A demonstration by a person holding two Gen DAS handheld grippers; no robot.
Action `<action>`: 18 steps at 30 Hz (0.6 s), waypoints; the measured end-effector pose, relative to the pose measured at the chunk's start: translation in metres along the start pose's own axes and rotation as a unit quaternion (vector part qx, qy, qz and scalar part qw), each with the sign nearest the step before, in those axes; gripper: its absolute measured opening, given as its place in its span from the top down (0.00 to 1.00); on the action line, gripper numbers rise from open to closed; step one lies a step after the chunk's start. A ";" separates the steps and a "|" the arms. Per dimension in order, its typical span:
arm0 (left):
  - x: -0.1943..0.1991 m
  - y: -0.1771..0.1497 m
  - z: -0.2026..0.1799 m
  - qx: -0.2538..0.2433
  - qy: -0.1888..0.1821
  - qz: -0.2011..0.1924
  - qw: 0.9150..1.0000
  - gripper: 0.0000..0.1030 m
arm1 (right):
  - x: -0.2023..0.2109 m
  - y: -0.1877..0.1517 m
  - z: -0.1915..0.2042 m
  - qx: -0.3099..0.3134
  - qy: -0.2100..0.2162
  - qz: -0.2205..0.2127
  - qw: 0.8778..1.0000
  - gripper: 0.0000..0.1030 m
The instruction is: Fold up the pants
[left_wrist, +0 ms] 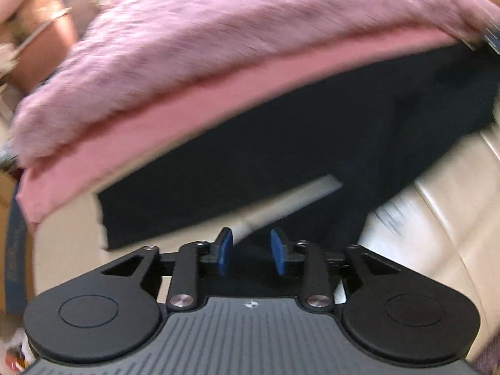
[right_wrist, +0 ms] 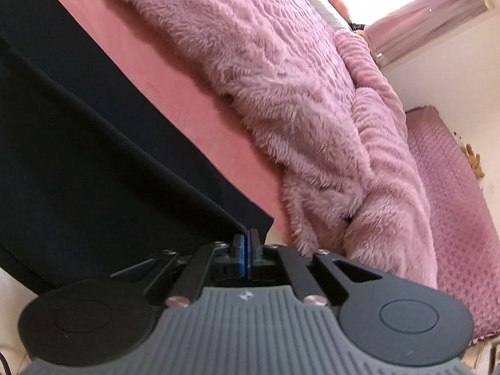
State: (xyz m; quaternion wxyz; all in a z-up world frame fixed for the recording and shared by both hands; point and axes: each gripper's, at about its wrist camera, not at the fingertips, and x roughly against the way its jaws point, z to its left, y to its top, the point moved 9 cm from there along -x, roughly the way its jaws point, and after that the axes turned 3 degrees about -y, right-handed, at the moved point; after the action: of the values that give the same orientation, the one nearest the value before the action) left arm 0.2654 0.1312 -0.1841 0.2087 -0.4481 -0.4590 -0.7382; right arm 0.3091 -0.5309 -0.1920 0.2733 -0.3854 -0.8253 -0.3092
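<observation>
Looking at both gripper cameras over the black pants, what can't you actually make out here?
- Left wrist view: the pale strip lying on the black pants is smeared by motion blur; what it is stays unclear.
- Right wrist view: the right gripper is shut at the pants' corner, but the gripper body hides how much cloth is pinched.
- Both views: the pants' full shape is cut off by frame edges.

one pair of dark pants (left_wrist: 281, 143) and two grippers are present: one left gripper (left_wrist: 251, 251) and one right gripper (right_wrist: 247, 251), each with two blue pads (left_wrist: 225, 250). one fluffy blanket (right_wrist: 281, 100) lies over one pink sheet (right_wrist: 175, 93). one white label (left_wrist: 290, 203) shows on the pants, one curtain (right_wrist: 431, 22) hangs at one window, and one quilted rug (right_wrist: 459, 206) lies beyond.
</observation>
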 end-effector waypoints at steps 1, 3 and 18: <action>-0.001 -0.009 -0.012 -0.016 -0.003 0.010 1.000 0.56 | -0.001 -0.002 0.001 -0.001 0.001 0.001 1.000 1.00; -0.006 -0.028 -0.031 -0.044 -0.003 0.027 0.999 0.50 | -0.001 -0.003 0.001 0.000 0.000 0.004 1.000 1.00; -0.028 -0.064 -0.060 -0.023 0.105 0.022 0.994 0.56 | 0.035 -0.018 -0.004 -0.010 -0.014 0.016 1.000 1.00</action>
State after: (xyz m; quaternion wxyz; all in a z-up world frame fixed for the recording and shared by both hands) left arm 0.2058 0.1079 -0.2499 0.2615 -0.3830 -0.4080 -0.7865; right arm 0.2761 -0.5266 -0.1707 0.2627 -0.4059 -0.8197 -0.3071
